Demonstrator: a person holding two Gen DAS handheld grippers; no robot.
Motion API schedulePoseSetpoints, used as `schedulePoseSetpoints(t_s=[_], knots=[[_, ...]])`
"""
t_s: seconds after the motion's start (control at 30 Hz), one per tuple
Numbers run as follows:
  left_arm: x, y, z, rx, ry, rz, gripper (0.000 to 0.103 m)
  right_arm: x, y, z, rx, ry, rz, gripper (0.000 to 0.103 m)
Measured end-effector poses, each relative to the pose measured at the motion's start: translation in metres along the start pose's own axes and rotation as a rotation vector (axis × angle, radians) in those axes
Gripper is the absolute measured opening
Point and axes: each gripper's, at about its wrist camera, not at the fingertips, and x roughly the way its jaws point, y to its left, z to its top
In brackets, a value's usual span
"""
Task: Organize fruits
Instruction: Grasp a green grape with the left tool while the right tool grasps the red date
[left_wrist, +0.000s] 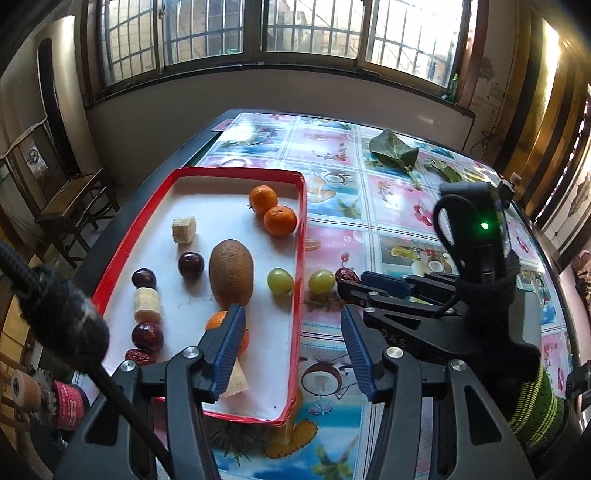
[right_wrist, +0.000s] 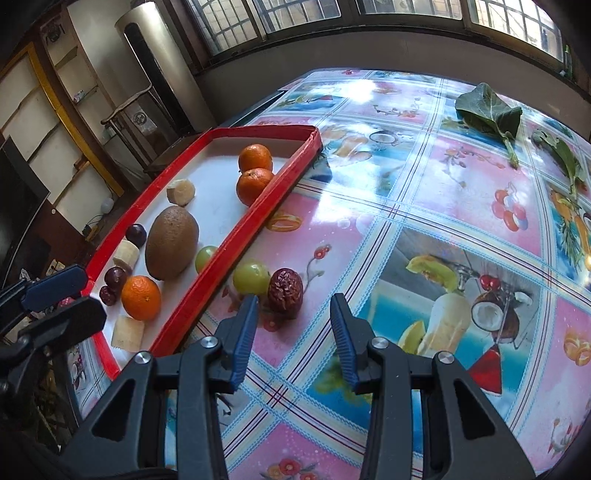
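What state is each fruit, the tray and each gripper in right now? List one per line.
red tray: flat on table, holding fruit
kiwi: lying in tray
green grape: outside tray, on table
dried date: outside tray, beside that grape
left gripper: open, empty
right gripper: open, empty, near the date

A tray (left_wrist: 177, 177) lies on the left part of the worktop (right_wrist: 424, 206). In it, a kiwi (left_wrist: 231, 273) sits mid-tray, two mandarins (left_wrist: 271, 210) behind it by the right wall, and a grape (left_wrist: 280, 281) to its right. Just outside that wall lie another grape (right_wrist: 251, 277) and a jujube (right_wrist: 285, 287), touching. Leaves (right_wrist: 489, 110) lie far back right.
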Motion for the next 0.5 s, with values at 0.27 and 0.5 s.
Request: schedulePoseSetpoints(t_s=[0.27, 0.5], knots=[[0.025, -0.033, 0.011, 0.107, 0.035, -0.08, 0.053, -0.019, -0.024, -0.004, 0.023, -0.025, 0.018, 0.023], [0.069, -0.06, 0.022, 0.169, 0.11, -0.051, 0.05, -0.066, -0.072, -0.022, 0.163, -0.095, 0.031, 0.023]])
